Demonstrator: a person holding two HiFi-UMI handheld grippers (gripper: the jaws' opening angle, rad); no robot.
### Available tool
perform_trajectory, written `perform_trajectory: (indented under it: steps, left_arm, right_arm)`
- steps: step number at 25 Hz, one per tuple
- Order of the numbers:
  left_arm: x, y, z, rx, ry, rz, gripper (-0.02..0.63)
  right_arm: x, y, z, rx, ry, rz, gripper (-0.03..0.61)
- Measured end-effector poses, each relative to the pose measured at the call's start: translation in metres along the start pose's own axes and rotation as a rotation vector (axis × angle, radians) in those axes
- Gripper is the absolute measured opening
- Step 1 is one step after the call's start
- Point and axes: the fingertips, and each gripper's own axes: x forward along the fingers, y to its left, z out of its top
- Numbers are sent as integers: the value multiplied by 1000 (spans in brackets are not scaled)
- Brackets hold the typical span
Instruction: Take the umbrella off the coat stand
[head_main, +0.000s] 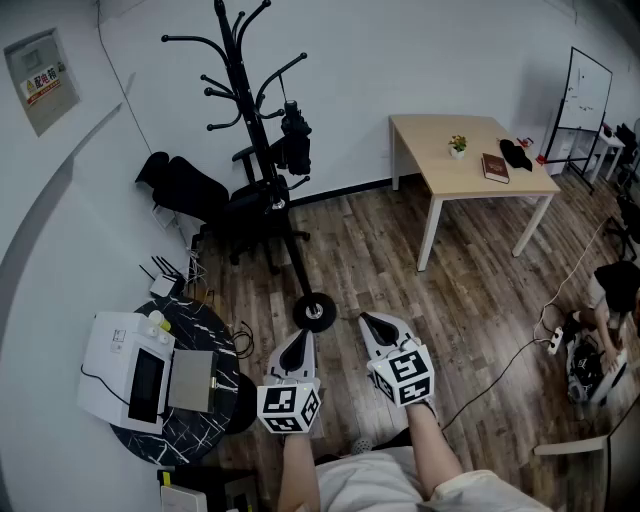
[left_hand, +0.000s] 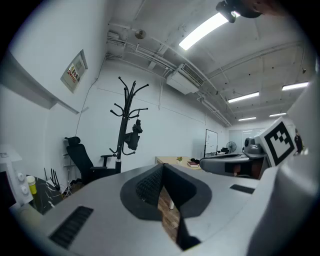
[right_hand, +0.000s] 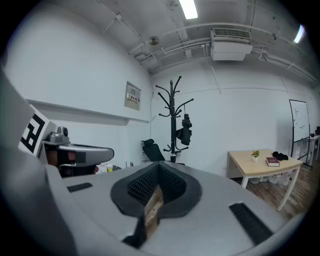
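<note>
The folded black umbrella (head_main: 295, 140) hung on the coat stand (head_main: 238, 95), well apart from the left tool (head_main: 297, 340) and right tool (head_main: 374, 325), both pinched together, empty.

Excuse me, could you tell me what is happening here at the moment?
A person holds a tool in each hand. The left tool and right tool are both shut and empty, side by side, aimed toward the coat stand. The folded black umbrella hangs on the stand, well apart from both tools, not yet taken.
</note>
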Motion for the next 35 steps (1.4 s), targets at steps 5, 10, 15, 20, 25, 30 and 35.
perform_trajectory:
  steps: [5,10,15,20,25,30,35]
  left_arm:
    - [-9,1,0,-21,-11,-20,20]
    - [-21,19,4,3,-27,52,53]
    - [-31,28,-2,-1,-5,64,138]
    - [-27,22,-6,-19,11,25,192]
    - [-12,25,3,-31,2,35,201]
    - [29,17,7,-16,3,18,212]
    - [91,16,20,-2,-3,16,212]
  right_arm:
    - [-5,-2,4,34,-30,-21,5]
    - [-16,-4,12,150,-107,26,8]
    - [-24,2,-4,202,-110,77,68]
    - [-33,1,-25,243,-94,111,151]
    - [-36,-28,-25,217,-88,81,176]
    - [-12,-60,-17,231,-101,87,205]
    - [28,-96,-8,214,-91,128,237]
